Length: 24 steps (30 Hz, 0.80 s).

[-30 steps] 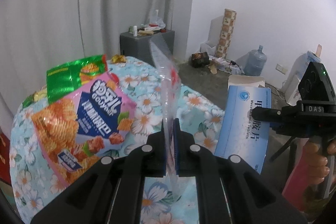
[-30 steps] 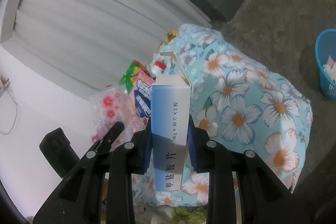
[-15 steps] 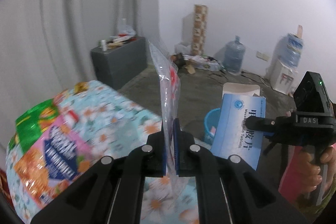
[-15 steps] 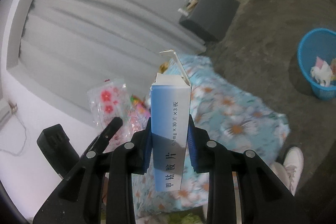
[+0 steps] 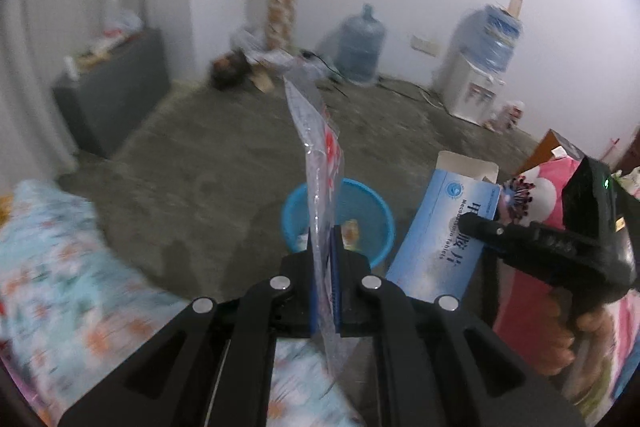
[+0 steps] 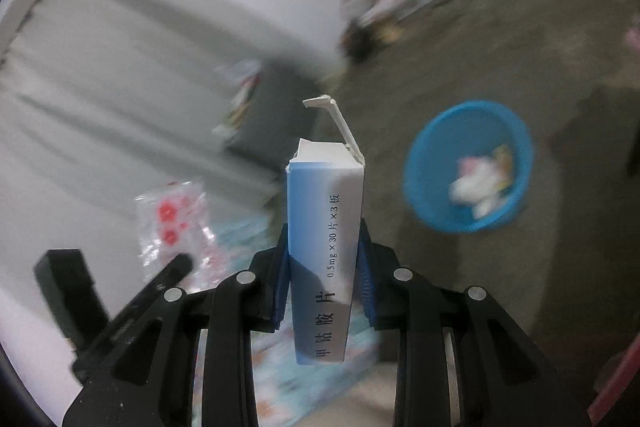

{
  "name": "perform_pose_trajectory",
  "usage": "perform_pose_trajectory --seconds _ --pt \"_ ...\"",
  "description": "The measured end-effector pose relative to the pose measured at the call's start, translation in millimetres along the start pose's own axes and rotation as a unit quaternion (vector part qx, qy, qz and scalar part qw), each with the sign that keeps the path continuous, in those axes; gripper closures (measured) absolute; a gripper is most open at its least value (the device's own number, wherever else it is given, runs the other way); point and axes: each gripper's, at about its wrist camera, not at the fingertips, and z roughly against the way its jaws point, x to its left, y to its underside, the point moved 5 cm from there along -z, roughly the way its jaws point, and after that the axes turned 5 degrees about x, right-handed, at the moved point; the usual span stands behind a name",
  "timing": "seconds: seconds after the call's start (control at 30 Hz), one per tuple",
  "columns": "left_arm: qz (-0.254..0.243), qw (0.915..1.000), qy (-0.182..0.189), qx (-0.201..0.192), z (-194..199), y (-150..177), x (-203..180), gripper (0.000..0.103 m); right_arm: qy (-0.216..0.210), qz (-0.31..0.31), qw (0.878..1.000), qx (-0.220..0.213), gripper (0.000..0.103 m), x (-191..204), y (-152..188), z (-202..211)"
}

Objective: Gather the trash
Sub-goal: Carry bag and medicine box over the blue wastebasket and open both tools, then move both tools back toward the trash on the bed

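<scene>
My left gripper [image 5: 325, 259] is shut on a clear plastic bag with red print [image 5: 316, 163], which stands edge-on above the jaws. Straight beyond it on the floor sits a round blue trash basket [image 5: 372, 211] with some scraps inside. My right gripper [image 6: 323, 247] is shut on a blue-and-white medicine box [image 6: 324, 223] with its top flap open. The same box [image 5: 444, 235] and the right gripper [image 5: 472, 227] show at the right of the left wrist view, held by a hand [image 5: 592, 331]. The blue basket [image 6: 424, 163] lies to the right in the right wrist view, holding white paper.
A flowered tablecloth [image 5: 48, 267] covers the table at lower left. A grey cabinet [image 5: 116, 95] stands by the curtain. Water bottles [image 5: 360, 47], a dispenser [image 5: 476, 83] and clutter line the far wall. The bare concrete floor [image 5: 208, 155] spreads around the basket.
Both grippers have swung away from the table toward the floor, each keeping its item. The snack packets have left view and the blue basket now sits ahead of both.
</scene>
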Motion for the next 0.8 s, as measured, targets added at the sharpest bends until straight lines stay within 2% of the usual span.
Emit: perform_pose_trajectory --seconds 0.03,0.13,0.23,0.37,0.43,0.47,0.5,0.53,0.6,0.7,0.8 --pt "-0.002 0.9999 0.006 0.009 -14 -6 -4 0.098 0.022 -0.008 1.0 -0.009 0.076 -13 -9 -3" --pt "-0.018 0.9992 0.017 0.033 -63 -27 -18 0.097 0.051 -0.032 0.998 -0.017 0.075 -45 -27 -13" --pt "-0.026 0.9981 0.02 0.051 -95 -41 -27 0.097 0.057 -0.051 0.997 -0.018 0.075 -63 -34 -34" --pt "-0.031 0.9979 0.014 0.056 -142 -61 -24 0.095 0.061 -0.068 0.996 -0.005 0.072 -82 -47 -70" --pt "-0.029 0.9964 0.017 0.078 -170 -64 -22 0.073 0.064 -0.078 0.995 0.006 0.071 -99 -54 -80" --pt "-0.027 0.9936 0.006 0.11 -193 -62 -17 0.048 0.066 -0.085 0.994 0.013 0.06 -107 -59 -88" --pt "-0.025 0.992 -0.014 0.123 -205 -62 -13 0.039 0.075 -0.092 0.993 0.021 0.046 -115 -62 -98" --pt "-0.021 0.989 -0.052 0.136 -219 -58 -4 0.039 0.103 -0.104 0.989 0.037 0.044 -132 -59 -115" --pt "-0.014 0.9854 -0.076 0.152 -230 -52 4 0.039 0.146 -0.133 0.978 0.067 0.044 -158 -49 -132" --pt "0.009 0.9835 -0.076 0.164 -225 -42 15 0.035 0.142 -0.159 0.975 0.071 0.044 -172 -30 -127" --pt "-0.006 0.9859 -0.08 0.147 -206 -43 17 0.031 0.148 -0.135 0.978 0.065 0.044 -165 -15 -110"
